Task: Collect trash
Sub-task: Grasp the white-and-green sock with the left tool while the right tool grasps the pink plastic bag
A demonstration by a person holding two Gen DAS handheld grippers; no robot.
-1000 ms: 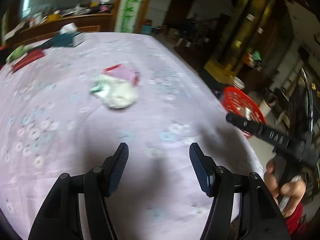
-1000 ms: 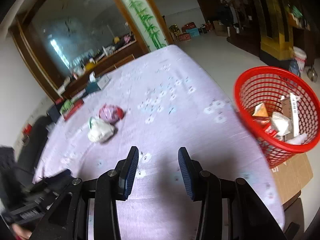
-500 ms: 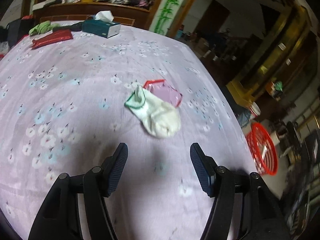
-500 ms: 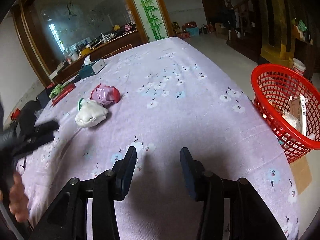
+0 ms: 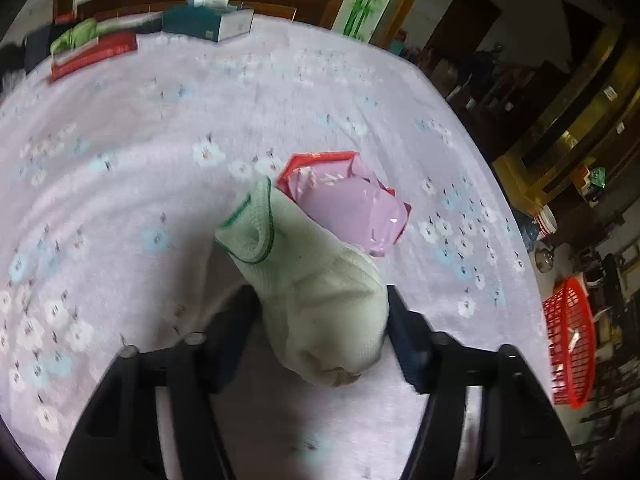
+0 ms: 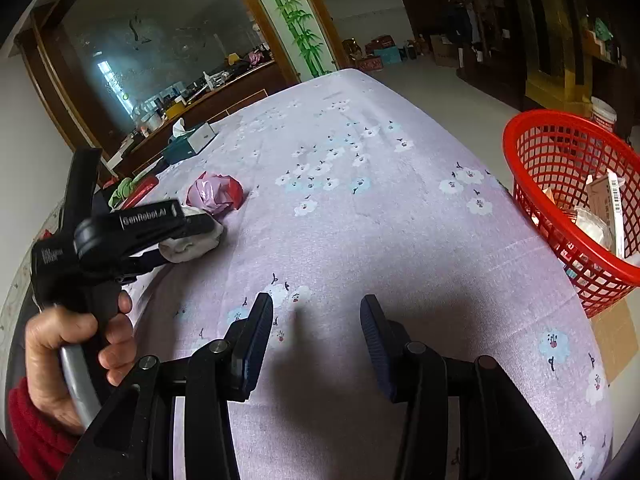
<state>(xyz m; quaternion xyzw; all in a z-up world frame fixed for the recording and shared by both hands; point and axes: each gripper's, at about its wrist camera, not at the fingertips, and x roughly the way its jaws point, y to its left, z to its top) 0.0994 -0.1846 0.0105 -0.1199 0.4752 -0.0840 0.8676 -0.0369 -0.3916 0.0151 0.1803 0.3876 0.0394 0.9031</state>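
A soft, knitted white sock (image 5: 320,296) with a green-edged cuff is seen in the middle of the left wrist view, lying on a lilac tablecloth (image 5: 160,152) printed with small white and blue flowers. The left gripper (image 5: 320,320) is placed around the thick toe part of this sock, with one dark ribbed pad on each side; the pads seem to touch the cloth, but whether the sock is truly squeezed cannot be told. Just behind the sock, touching it, a crumpled pink plastic wrapper (image 5: 360,204) with a red edge is found, its surface glossy. At the upper left of this frame a teal tissue box (image 5: 208,24) with a white tissue standing out is seen, and a flat red packet (image 5: 92,56) beside it. A red plastic basket (image 5: 568,344) with an open grid wall appears at the right edge. In the right wrist view the right gripper (image 6: 316,336) is held above the bare cloth at the lower middle, its two fingers well apart and nothing between them. At the left of this frame a hand (image 6: 76,356) with a red sleeve is closed around the black handle of the other tool. The basket at the right holds cardboard pieces (image 6: 604,204) and wrappers.
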